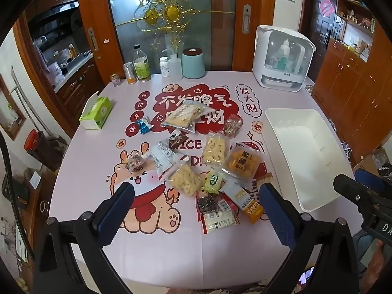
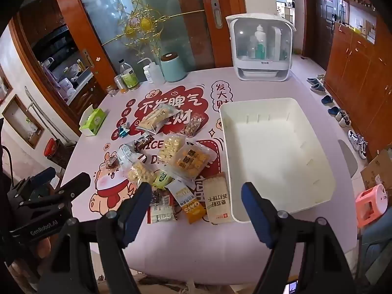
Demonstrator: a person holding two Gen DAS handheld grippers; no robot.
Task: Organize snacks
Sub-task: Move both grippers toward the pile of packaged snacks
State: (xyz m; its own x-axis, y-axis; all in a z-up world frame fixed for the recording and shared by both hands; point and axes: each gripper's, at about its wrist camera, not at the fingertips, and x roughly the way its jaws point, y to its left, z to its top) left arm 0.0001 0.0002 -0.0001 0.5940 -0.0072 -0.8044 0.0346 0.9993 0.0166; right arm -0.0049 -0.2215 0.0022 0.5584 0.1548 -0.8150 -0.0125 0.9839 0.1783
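Several snack packets (image 1: 191, 161) lie scattered on the middle of the pink printed tablecloth (image 1: 171, 250); they also show in the right wrist view (image 2: 169, 166). An empty white bin (image 1: 303, 156) stands to their right, seen too in the right wrist view (image 2: 276, 156). My left gripper (image 1: 197, 191) is open and empty above the near snacks. My right gripper (image 2: 197, 191) is open and empty above an orange oats packet (image 2: 193, 209) and a beige cracker packet (image 2: 218, 202) next to the bin. The right gripper also shows at the left wrist view's right edge (image 1: 348, 186).
Bottles and a blue canister (image 1: 193, 62) stand at the table's back edge. A white bottle sterilizer (image 1: 281, 58) stands at the back right. A green tissue box (image 1: 96, 114) sits at the left. A pink stool (image 2: 371, 203) and shoes are on the floor at right.
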